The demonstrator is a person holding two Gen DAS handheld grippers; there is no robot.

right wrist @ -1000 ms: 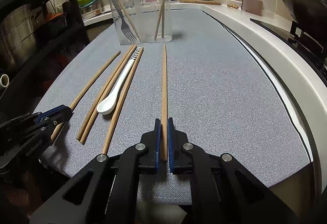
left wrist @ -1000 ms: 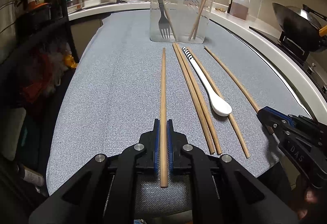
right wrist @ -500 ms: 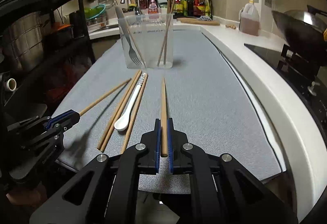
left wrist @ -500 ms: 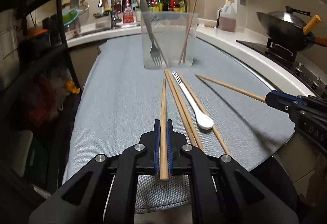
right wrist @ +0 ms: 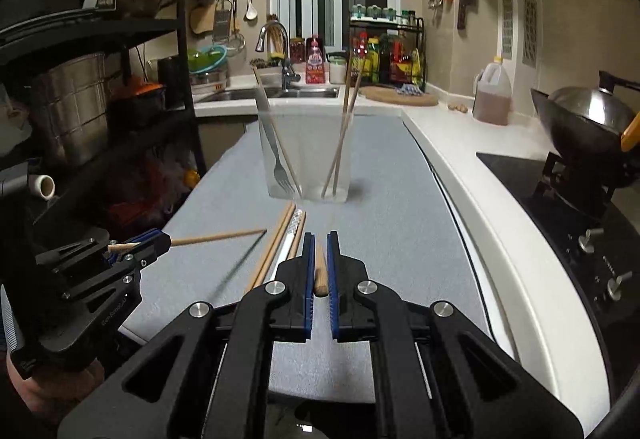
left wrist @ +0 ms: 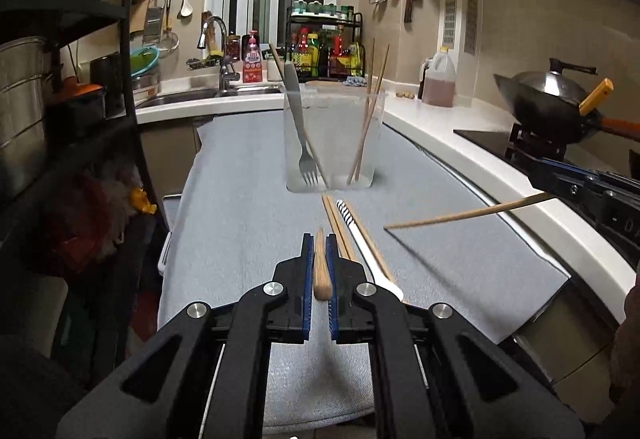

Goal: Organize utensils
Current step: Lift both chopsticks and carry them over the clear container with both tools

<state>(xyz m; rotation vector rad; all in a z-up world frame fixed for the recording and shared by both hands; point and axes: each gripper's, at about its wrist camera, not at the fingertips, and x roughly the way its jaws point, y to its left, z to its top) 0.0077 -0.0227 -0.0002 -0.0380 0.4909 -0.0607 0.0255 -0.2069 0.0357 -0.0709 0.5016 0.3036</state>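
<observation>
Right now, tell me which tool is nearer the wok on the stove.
Right. The right tool hangs on the wok's side of the mat; the left tool is farther left.

No lettering anywhere is sharp enough to read.

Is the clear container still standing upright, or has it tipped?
Upright. The clear container stands on its base on the grey mat, rim up, with a fork and chopsticks leaning inside.
</observation>
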